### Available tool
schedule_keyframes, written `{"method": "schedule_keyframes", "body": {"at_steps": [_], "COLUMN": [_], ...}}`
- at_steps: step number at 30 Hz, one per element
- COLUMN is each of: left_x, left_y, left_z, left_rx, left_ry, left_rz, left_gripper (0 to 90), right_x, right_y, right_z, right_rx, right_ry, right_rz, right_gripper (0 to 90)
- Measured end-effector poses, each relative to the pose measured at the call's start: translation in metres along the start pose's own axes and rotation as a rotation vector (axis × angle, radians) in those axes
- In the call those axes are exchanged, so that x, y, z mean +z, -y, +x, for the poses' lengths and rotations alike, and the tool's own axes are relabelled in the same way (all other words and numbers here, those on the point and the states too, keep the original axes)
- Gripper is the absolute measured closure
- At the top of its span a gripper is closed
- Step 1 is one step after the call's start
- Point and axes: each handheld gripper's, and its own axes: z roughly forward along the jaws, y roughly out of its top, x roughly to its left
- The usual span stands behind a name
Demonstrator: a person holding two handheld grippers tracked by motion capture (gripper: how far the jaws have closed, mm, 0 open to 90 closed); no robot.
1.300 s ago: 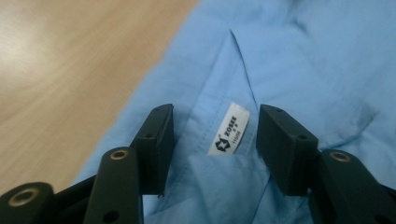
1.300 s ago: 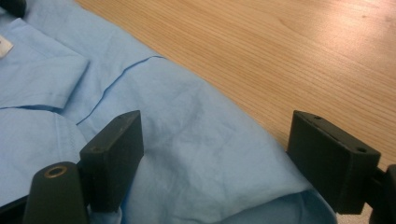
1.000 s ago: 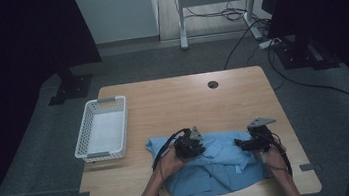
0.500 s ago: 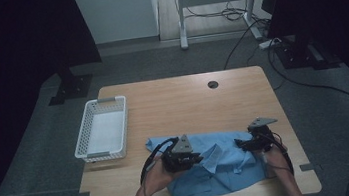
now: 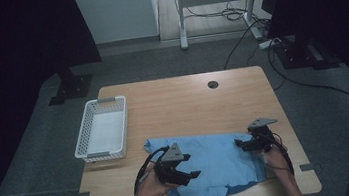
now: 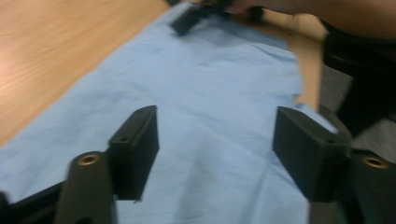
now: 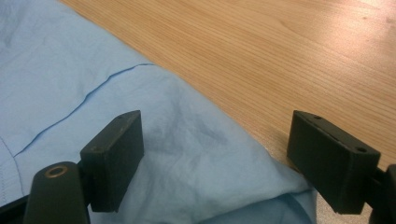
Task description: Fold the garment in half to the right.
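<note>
1. Left gripper (image 5: pixel 187 171) has shifted toward the lower left of the high view; its jaws have just been opening, nothing between them.
2. Right gripper (image 5: pixel 241 143) hasn't moved: jaws wide, empty, over the cloth's right edge.
3. Blue cloth (image 5: pixel 215 158) lies spread at lower centre of the table (image 5: pixel 173 103). Likely flattened; folding and the basket (image 5: pixel 100 128) still to come.

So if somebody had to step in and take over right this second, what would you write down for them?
Left gripper: jaws have just been opening; they stand apart over the blue cloth, nothing between them.
Right gripper: jaws apart at the cloth's right edge, cloth under them, not pinched.
The cloth lies spread fairly flat on the near part of the table; the white basket sits empty to the left, apart from it.
Done: cloth laid out and let go on the left.
Left, probably: fold it, maybe move it to the basket.
</note>
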Motion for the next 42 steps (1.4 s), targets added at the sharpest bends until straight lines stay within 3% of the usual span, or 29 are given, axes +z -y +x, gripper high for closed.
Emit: {"method": "schedule_keyframes", "body": {"at_steps": [2, 3, 7, 8, 9, 13, 15, 17, 19, 25, 29, 31, 36, 42], "left_x": [-0.002, -0.002, -0.011, -0.011, -0.014, -0.02, -0.025, -0.028, -0.031, -0.015, 0.0, 0.002, 0.001, 0.001], "left_y": [0.005, 0.005, 0.016, 0.016, 0.02, 0.027, 0.035, 0.037, 0.049, 0.07, 0.079, 0.084, 0.087, 0.087], "left_z": [0.005, 0.005, 0.02, 0.02, 0.027, 0.038, 0.048, 0.053, 0.065, 0.074, 0.073, 0.074, 0.074, 0.074], "left_rx": [-0.033, -0.033, -0.106, -0.106, -0.129, -0.168, -0.188, -0.199, -0.252, -0.303, -0.305, -0.315, -0.33, -0.329], "left_ry": [-0.054, -0.054, -0.157, -0.157, -0.199, -0.235, -0.308, -0.332, -0.384, -0.414, -0.451, -0.464, -0.491, -0.489], "left_rz": [0.01, 0.01, 0.01, 0.01, 0.007, 0.005, 0.013, 0.017, 0.019, 0.088, 0.151, 0.113, 0.094, 0.094], "left_gripper": [25.4, 24.2, 16.9, 14.8, 14.6, 14.8, 14.7, 14.6, 14.5, 14.0, 8.1, 3.8, 0.0, 0.0], "right_x": [0.0, 0.0, 0.0, 0.0, 0.0, 0.0, 0.0, 0.0, 0.0, 0.0, 0.0, 0.0, -0.001, -0.006], "right_y": [0.0, 0.0, 0.0, 0.0, 0.0, 0.0, 0.0, 0.0, 0.0, 0.0, 0.0, 0.0, 0.001, -0.002], "right_z": [0.001, 0.001, 0.001, 0.001, 0.001, 0.001, 0.001, 0.001, 0.001, 0.002, 0.002, 0.002, 0.002, 0.005], "right_rx": [-0.001, -0.003, -0.004, -0.004, -0.005, -0.006, -0.008, -0.008, -0.01, -0.012, -0.013, -0.012, -0.009, -0.025], "right_ry": [0.004, 0.007, 0.008, 0.008, 0.008, 0.009, 0.009, 0.009, 0.009, 0.007, 0.007, 0.008, 0.003, 0.02], "right_rz": [0.002, 0.003, 0.003, 0.003, 0.003, 0.003, 0.004, 0.004, 0.005, 0.007, 0.007, 0.009, 0.014, 0.035], "right_gripper": [18.2, 18.1, 18.1, 18.1, 18.1, 17.9, 17.5, 17.3, 16.9, 16.1, 15.5, 14.6, 11.2, 9.2]}}
